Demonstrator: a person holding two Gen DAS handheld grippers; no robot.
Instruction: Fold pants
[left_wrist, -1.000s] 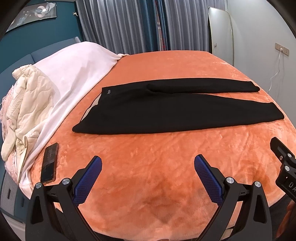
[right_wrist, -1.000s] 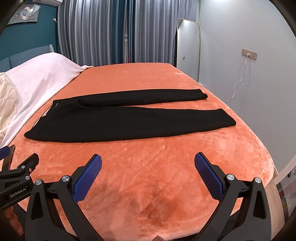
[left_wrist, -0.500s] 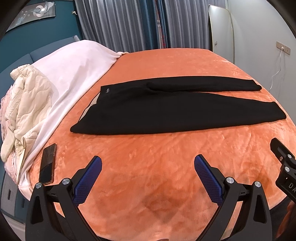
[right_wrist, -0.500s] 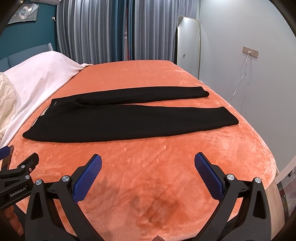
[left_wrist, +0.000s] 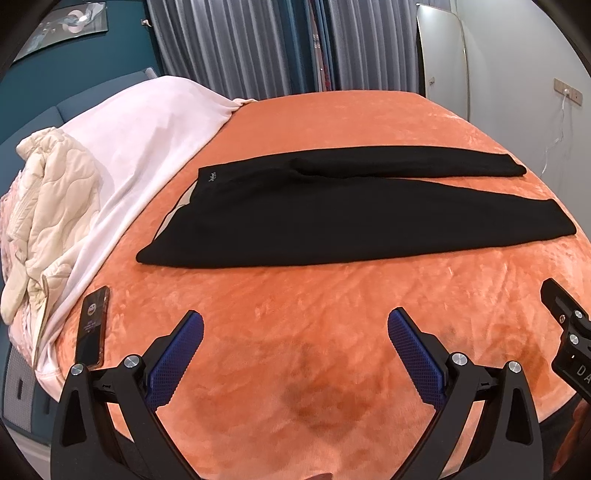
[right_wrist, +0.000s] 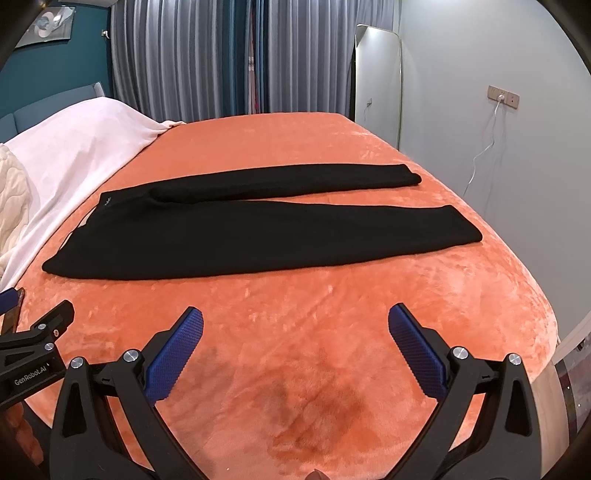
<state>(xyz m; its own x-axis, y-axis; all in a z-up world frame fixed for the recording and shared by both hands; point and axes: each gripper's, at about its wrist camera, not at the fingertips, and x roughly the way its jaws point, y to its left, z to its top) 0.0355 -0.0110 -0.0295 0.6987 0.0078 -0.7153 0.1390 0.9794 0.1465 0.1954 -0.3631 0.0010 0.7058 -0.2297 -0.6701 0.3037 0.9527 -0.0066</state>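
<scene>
**A:** Where are your black pants (left_wrist: 354, 218) right now?

**B:** You have them lying flat on the orange blanket (left_wrist: 332, 325) that covers the bed, waistband toward the left, both legs running out to the right. The nearer leg is the wide one; the farther leg (right_wrist: 288, 182) lies beside it, with a narrow wedge of orange showing between the two cuffs. A small pale logo sits at the far corner of the waistband.

**A:** And your left tool (left_wrist: 295, 332)?

**B:** Its blue-padded fingers are spread wide, nothing between them. It hangs over bare blanket on the near side of the pants, well apart from the cloth.

**A:** Your right tool (right_wrist: 295, 328)?

**B:** Spread wide as well, gripping nothing, over the blanket short of the near leg. From your right wrist view you can see the left tool's black body at the left edge; from the left wrist view, the right tool shows at the right edge.

**A:** Anything else on the bed?

**B:** A dark phone (left_wrist: 92, 326) lies near your left tool, by the edge of a white sheet (left_wrist: 140, 140). A cream quilted cover (left_wrist: 55, 206) is bunched on that sheet. A mirror (right_wrist: 376, 81) leans by the curtains (right_wrist: 207, 55).
</scene>
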